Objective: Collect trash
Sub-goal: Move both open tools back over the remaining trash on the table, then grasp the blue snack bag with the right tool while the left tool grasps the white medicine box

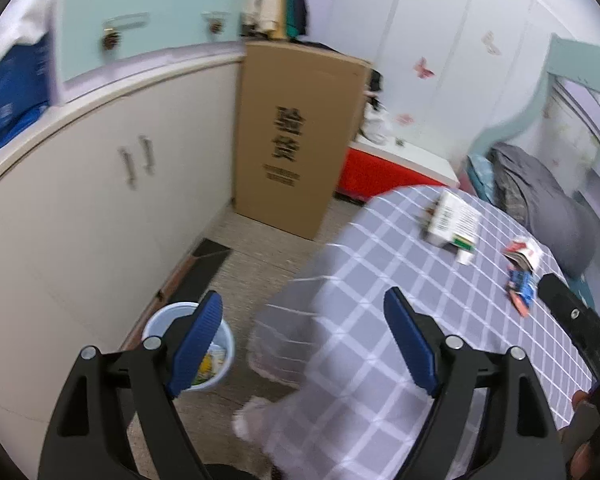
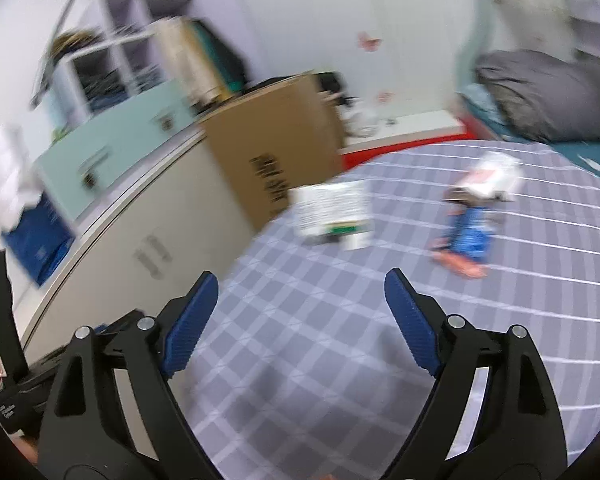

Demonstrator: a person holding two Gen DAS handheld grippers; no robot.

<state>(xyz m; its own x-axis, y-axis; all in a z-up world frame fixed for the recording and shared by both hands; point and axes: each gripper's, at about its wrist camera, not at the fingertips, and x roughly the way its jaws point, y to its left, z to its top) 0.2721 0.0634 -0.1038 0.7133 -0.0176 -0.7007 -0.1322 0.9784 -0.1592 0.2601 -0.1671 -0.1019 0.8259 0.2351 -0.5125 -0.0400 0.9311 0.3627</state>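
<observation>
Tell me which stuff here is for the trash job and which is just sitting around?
For the job:
- white box on the checked tablecloth
- red and white wrapper
- blue wrapper
- blue bin on the floor, with trash already inside
- left gripper and right gripper, both open and empty

Just sitting around:
- tall cardboard box
- white cupboard
- grey bedding

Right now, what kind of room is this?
Probably a bedroom: a grey duvet lies heaped on a bed, white wardrobe doors carry butterfly stickers, and a checked tablecloth holds scraps of litter.
</observation>
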